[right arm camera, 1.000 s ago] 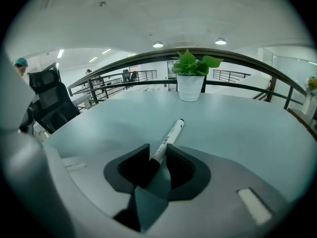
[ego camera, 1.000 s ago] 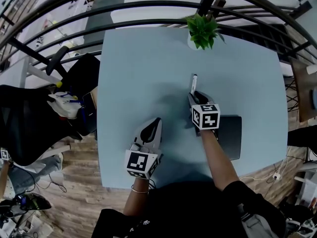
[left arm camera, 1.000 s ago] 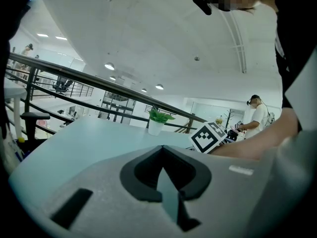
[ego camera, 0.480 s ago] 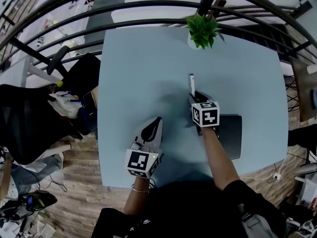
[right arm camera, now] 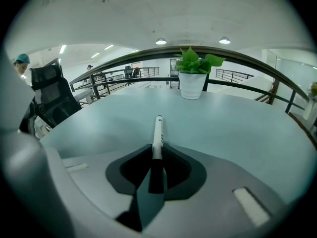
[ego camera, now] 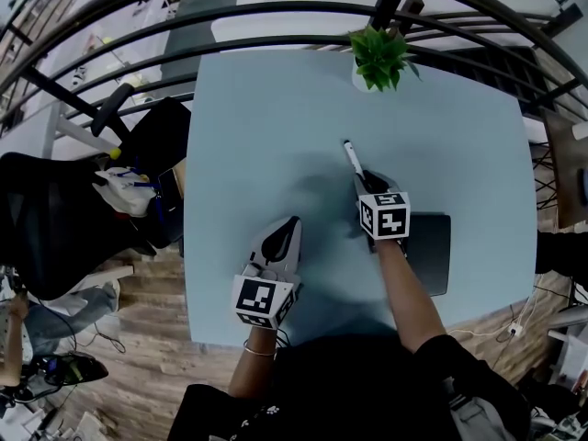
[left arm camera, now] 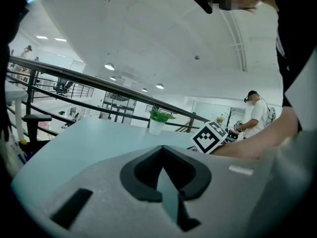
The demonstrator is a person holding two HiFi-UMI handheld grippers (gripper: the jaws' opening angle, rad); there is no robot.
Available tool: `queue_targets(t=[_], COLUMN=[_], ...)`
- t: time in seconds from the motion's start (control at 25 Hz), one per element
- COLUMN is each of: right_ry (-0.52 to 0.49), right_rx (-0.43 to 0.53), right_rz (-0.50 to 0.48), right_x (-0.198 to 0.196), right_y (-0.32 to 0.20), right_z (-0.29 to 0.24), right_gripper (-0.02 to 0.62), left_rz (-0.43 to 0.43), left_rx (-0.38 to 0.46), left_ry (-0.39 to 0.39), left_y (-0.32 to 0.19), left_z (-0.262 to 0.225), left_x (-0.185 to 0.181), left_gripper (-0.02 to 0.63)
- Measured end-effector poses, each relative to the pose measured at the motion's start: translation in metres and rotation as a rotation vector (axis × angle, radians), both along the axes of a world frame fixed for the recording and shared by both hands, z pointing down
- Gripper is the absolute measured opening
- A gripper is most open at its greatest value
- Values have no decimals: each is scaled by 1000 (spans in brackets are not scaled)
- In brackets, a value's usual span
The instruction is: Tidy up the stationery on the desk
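Note:
A white marker pen (ego camera: 353, 158) with a black cap end (right arm camera: 157, 137) sticks out forward from my right gripper (ego camera: 365, 180), which is shut on it above the pale blue desk (ego camera: 276, 127). In the right gripper view the pen points toward the potted plant (right arm camera: 193, 78). A dark grey flat case (ego camera: 427, 251) lies on the desk just right of my right gripper's marker cube. My left gripper (ego camera: 286, 234) rests near the desk's front, jaws closed together with nothing between them (left arm camera: 166, 170).
A small green plant in a white pot (ego camera: 377, 58) stands at the desk's far edge. A curved black railing (ego camera: 276, 16) runs behind the desk. A black office chair (ego camera: 55, 219) with a bag sits left of the desk. Another person (left arm camera: 256, 115) stands in the distance.
My right gripper has turned slightly, swinging the pen's tip to the left and a little farther away. The left gripper has stayed put.

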State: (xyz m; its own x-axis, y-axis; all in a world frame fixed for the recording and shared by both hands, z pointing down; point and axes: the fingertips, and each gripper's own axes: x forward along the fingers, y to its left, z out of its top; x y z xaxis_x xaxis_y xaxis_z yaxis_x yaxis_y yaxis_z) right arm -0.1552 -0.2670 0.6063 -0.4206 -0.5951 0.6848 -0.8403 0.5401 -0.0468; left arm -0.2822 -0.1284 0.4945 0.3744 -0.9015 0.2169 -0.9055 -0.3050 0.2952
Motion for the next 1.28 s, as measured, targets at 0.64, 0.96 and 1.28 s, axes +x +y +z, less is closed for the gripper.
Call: queue_targets(t=[0.64,0.96,1.28], right_ry=[-104,-142,-197], right_rx=[61,99,123], right_rz=[5,5,12], right_x=[11,27,51], right_y=[18,31,45], right_z=[-34,-56,-74], right_gripper=[81,81,81], left_rz=[11,5,22], left_rx=[17,25,40], left_ry=[-45,-65,-82], left_y=[10,17,22], left_z=[-12,-21,-26], left_x=[15,24,46], left_gripper=[-8,-8,-6])
